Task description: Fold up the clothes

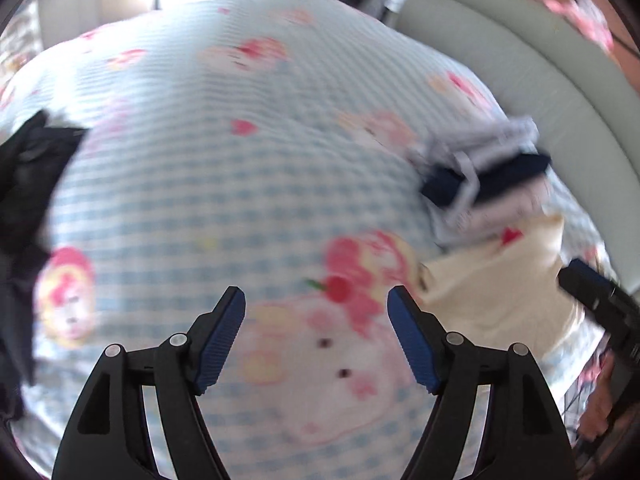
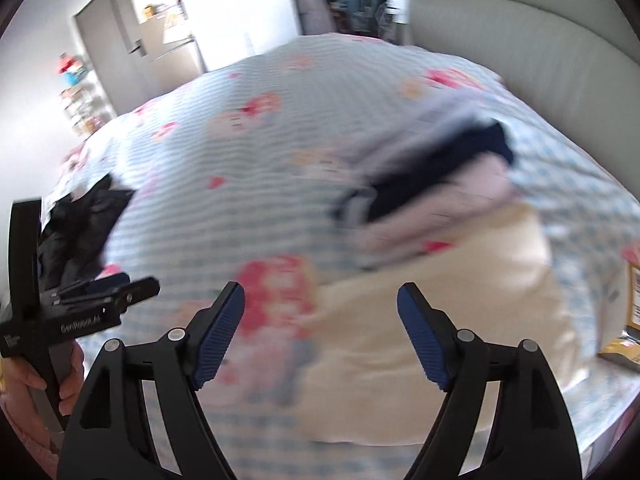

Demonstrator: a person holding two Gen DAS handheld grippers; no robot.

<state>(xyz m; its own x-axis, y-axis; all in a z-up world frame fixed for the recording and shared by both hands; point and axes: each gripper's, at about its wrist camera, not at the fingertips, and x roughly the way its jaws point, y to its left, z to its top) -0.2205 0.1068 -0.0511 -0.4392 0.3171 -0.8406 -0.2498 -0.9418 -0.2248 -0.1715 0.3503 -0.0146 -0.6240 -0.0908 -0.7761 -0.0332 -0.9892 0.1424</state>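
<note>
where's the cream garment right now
The cream garment lies on the checked bedspread, right of centre in the right wrist view, just below the small stack of folded clothes near the headboard; neither gripper holds it.

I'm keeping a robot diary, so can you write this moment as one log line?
left gripper: open, empty | right gripper: open, empty | cream garment: flat on bed | folded pile: behind it | dark clothes: left, unfolded
</note>
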